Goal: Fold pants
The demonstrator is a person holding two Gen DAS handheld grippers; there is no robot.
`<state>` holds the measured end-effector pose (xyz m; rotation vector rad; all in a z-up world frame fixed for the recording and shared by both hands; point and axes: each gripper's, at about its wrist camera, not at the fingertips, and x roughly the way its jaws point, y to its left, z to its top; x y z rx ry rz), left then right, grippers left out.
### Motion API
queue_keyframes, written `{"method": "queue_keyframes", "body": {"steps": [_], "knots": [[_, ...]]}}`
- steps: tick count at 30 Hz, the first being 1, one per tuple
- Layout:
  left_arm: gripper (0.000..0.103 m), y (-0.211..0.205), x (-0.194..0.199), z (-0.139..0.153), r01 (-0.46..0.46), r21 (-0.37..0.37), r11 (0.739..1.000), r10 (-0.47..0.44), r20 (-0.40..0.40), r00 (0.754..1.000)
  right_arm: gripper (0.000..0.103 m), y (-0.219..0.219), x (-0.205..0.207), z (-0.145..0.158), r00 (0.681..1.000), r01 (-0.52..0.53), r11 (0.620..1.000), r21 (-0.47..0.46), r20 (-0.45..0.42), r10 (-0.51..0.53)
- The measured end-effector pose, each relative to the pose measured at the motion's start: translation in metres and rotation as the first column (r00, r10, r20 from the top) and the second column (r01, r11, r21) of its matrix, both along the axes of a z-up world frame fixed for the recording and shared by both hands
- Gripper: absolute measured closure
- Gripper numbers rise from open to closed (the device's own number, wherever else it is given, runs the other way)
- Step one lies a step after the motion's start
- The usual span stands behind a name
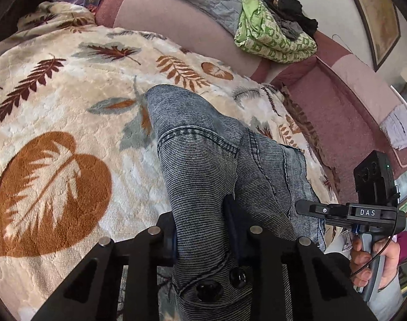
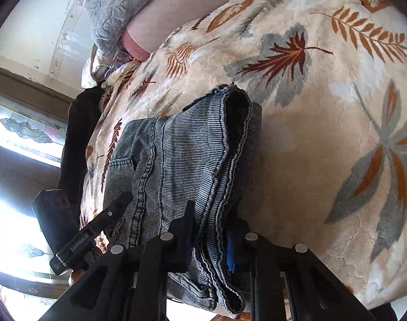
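I hold a gripper in each hand, both over the leaf-print blanket (image 1: 56, 101), which serves as my landmark. My left gripper (image 1: 203, 230) has its jaws drawn in on the grey-blue ribbed pants (image 1: 198, 155): a thick fold of cloth at the buttoned waist end fills the gap, with two dark buttons (image 1: 208, 290) showing just below the pads. From that grip the pants run away from me across the middle of the blanket, part lifted, part lying on the pile. My right gripper (image 2: 211, 243) is likewise narrowed on the pants, its pads pressing a stacked bundle of hemmed edges; the cloth beyond lies bunched on the blanket near the near edge of it. No fabric hangs clear of either grip. In the left view my right hand (image 1: 374, 262) shows on its handle at the blanket's right edge. A folded green patterned cloth (image 1: 273, 37) sits beyond the blanket's far side, on the pink sofa back (image 1: 182, 24)
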<state>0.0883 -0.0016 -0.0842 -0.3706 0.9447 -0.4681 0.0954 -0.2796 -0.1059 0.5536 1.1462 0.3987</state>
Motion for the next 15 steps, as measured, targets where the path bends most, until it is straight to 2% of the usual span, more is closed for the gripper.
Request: {"method": "queue_keyframes", "body": {"steps": [9, 15], "knots": [[0.074, 0.002, -0.006, 0.035, -0.017, 0.022, 1.000, 0.015, 0.098, 0.995, 0.084, 0.010, -0.002, 0.031, 0.997, -0.020, 1.000, -0.018, 0.077, 0.022], [0.074, 0.004, -0.002, 0.062, -0.042, 0.041, 0.998, 0.036, 0.142, 0.989, 0.084, 0.014, 0.009, 0.063, 0.989, -0.041, 0.999, -0.027, 0.141, 0.044]]}}
